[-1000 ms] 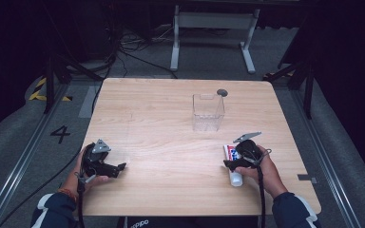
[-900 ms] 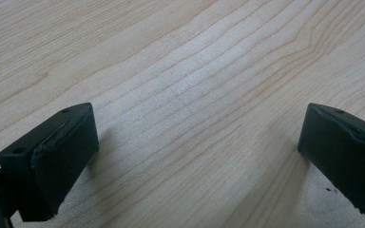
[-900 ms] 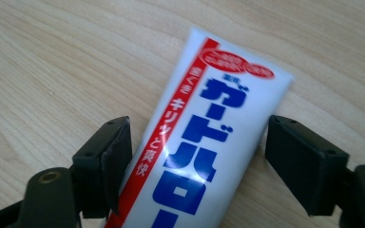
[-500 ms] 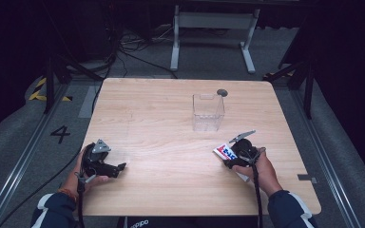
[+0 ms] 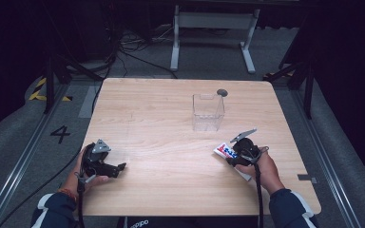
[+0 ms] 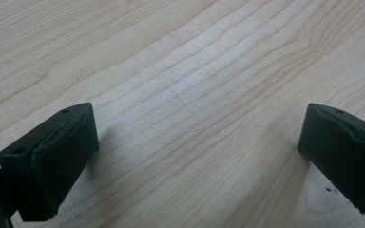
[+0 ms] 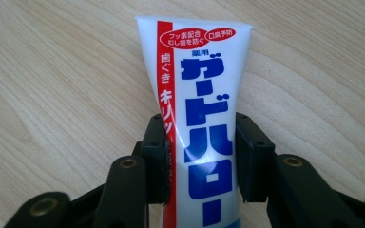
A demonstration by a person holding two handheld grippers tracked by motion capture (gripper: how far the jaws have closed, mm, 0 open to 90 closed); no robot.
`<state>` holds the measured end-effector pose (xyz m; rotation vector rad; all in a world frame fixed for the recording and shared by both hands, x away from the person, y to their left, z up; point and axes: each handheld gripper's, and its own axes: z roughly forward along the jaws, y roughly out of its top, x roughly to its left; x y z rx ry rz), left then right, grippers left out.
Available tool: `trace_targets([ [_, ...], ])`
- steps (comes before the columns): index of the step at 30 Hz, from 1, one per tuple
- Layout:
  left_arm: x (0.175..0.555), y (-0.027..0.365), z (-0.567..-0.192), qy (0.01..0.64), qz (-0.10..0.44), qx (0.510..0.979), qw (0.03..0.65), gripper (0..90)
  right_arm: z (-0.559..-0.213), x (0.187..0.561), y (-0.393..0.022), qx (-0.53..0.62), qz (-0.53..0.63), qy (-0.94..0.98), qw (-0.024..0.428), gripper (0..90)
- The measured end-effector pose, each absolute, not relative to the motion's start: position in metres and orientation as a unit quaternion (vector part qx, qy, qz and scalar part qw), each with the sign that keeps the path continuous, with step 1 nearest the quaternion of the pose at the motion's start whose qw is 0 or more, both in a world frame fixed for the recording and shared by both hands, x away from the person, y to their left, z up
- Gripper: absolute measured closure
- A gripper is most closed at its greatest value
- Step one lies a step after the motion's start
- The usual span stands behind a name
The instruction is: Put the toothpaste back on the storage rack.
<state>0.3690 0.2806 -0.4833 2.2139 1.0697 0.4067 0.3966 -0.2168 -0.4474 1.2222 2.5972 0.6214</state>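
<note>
Toothpaste tube sits near the table's right edge, toward the near corner, clamped across its middle by the right gripper. Its long axis runs straight out between the jaws, flat crimped end leading and pointing toward the table's middle. A clear plastic container stands open-topped just beyond, toward the far edge, and nearer this hand than the other, so I'd guess the tube is bound there. The left gripper rests by the near left corner, jaws spread wide over bare wood.
</note>
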Motion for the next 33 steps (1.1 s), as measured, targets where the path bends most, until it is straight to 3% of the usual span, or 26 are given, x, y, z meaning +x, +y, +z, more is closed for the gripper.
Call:
trace_targets([
  [12,0.369,0.280,-0.483,0.408,0.155,0.841,0.319,0.1,-0.441,0.391,-0.222,0.402,0.242,0.878,0.091,67.6],
  [33,0.369,0.280,-0.483,0.408,0.155,0.841,0.319,0.1,-0.406,0.379,-0.235,0.379,0.341,0.851,0.124,68.1],
])
